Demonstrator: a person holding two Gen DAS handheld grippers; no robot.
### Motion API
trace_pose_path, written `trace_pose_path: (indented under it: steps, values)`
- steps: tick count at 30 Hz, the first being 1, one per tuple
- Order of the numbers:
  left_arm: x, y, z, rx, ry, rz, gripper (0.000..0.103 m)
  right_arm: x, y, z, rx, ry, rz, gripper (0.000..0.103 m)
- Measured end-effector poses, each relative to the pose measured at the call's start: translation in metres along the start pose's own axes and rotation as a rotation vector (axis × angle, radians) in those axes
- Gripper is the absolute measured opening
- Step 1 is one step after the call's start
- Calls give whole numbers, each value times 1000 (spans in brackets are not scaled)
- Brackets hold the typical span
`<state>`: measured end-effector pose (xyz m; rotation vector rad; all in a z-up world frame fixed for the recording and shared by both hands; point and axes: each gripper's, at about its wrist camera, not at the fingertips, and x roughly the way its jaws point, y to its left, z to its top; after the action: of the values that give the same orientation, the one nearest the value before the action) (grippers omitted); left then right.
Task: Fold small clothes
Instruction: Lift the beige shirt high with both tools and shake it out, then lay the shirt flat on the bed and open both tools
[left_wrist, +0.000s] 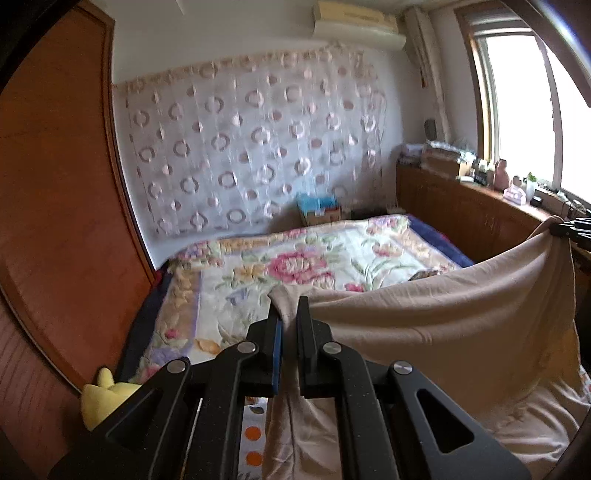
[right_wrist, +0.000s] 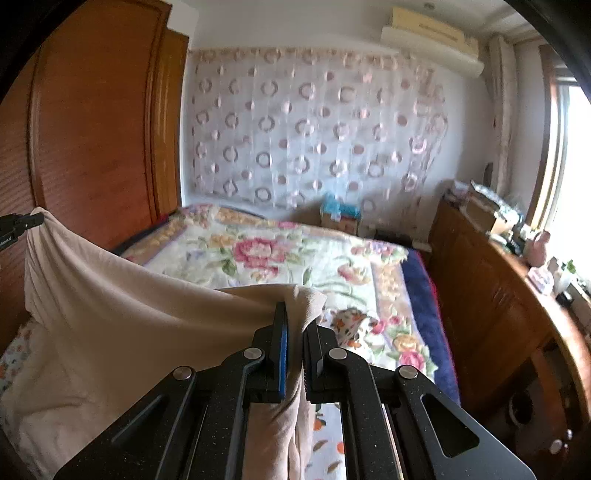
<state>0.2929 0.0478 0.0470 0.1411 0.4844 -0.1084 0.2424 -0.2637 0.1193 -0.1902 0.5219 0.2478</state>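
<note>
A beige garment (left_wrist: 443, 325) hangs stretched between my two grippers above the bed. My left gripper (left_wrist: 289, 306) is shut on one corner of it. My right gripper (right_wrist: 295, 314) is shut on the other corner of the beige garment (right_wrist: 129, 314). The right gripper also shows at the right edge of the left wrist view (left_wrist: 565, 229), and the left gripper at the left edge of the right wrist view (right_wrist: 26, 221). The cloth sags between them and its lower part rests on the bed.
A floral quilt (left_wrist: 295, 266) covers the bed below. A wooden wardrobe (left_wrist: 55, 203) stands on the left, a wooden cabinet (right_wrist: 491, 288) with clutter on the right under a window. A yellow plush toy (left_wrist: 107, 395) lies by the bed's edge. A patterned curtain (right_wrist: 314, 129) hangs behind.
</note>
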Motion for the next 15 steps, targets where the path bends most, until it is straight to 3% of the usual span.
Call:
trace_pose_path:
  steps: [4, 9, 13, 15]
  values:
    - [35, 2, -11, -13, 58, -6, 7, 32, -13, 23, 11, 60, -4, 6]
    - [65, 2, -20, -16, 115, -13, 7, 63, -20, 28, 31, 125, 3, 6]
    - [77, 2, -19, -4, 133, -20, 7, 71, -22, 34, 67, 119, 15, 6]
    - [79, 0, -20, -4, 145, -34, 7, 64, -21, 33, 80, 119, 14, 15]
